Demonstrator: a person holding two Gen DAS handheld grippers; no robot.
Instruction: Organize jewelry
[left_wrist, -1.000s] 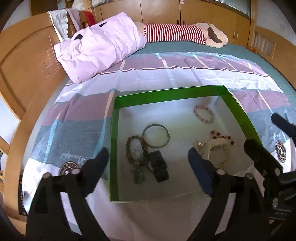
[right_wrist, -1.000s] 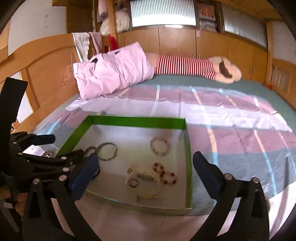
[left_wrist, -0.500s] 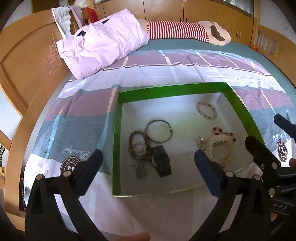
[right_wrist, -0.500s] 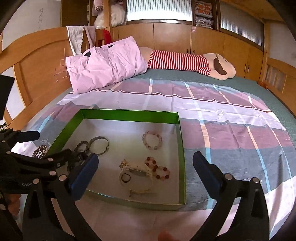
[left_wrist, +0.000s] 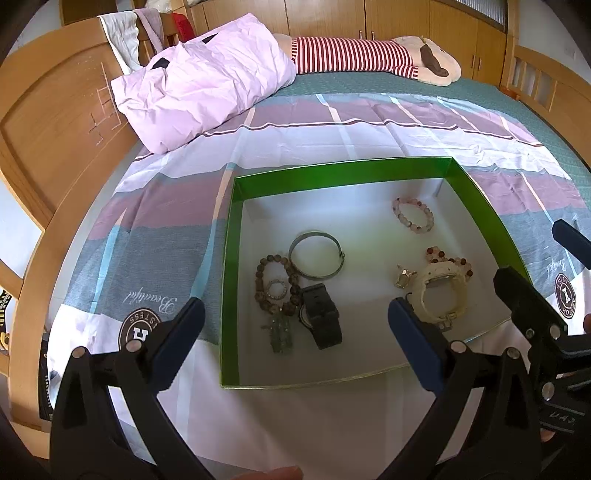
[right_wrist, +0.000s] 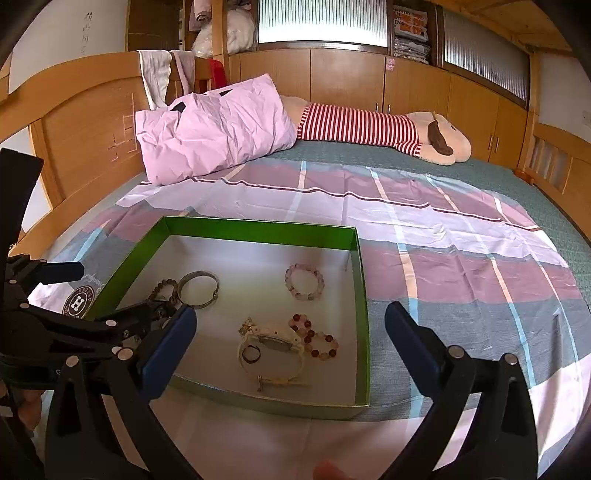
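Everything's sitting inside the green box (left_wrist: 229, 258) on the bed (left_wrist: 369, 122), in two loose clusters. Going left to right in the left wrist view:

Around 8 o'clock in the box: a brown bead bracelet (left_wrist: 275, 284) with a small sparkly ring (left_wrist: 277, 290) lying inside its loop, a metal bangle (left_wrist: 316, 254) touching it at about 1 o'clock, and a black watch (left_wrist: 320, 315) just beside it at 4 o'clock. Something small and tangled sits below the beads; can't make out what.

At 1 o'clock, on its own: a pink bead bracelet (left_wrist: 413, 215).

At 4 o'clock: a cream watch (left_wrist: 441, 291) overlapping a red bead bracelet (left_wrist: 448, 258), with a small gold piece (left_wrist: 404, 277) touching it.

Handling guesses: all light stuff. The bead strands look floppy and stretchy, so pinch across a few beads. The bangle is stiff and probably slippery, so grab across the band. For the watches, take the strap rather than the face.

Left gripper (left_wrist: 291, 332) and right gripper (right_wrist: 288, 339) both hover at the near edge, fingers spread wide, holding nothing.
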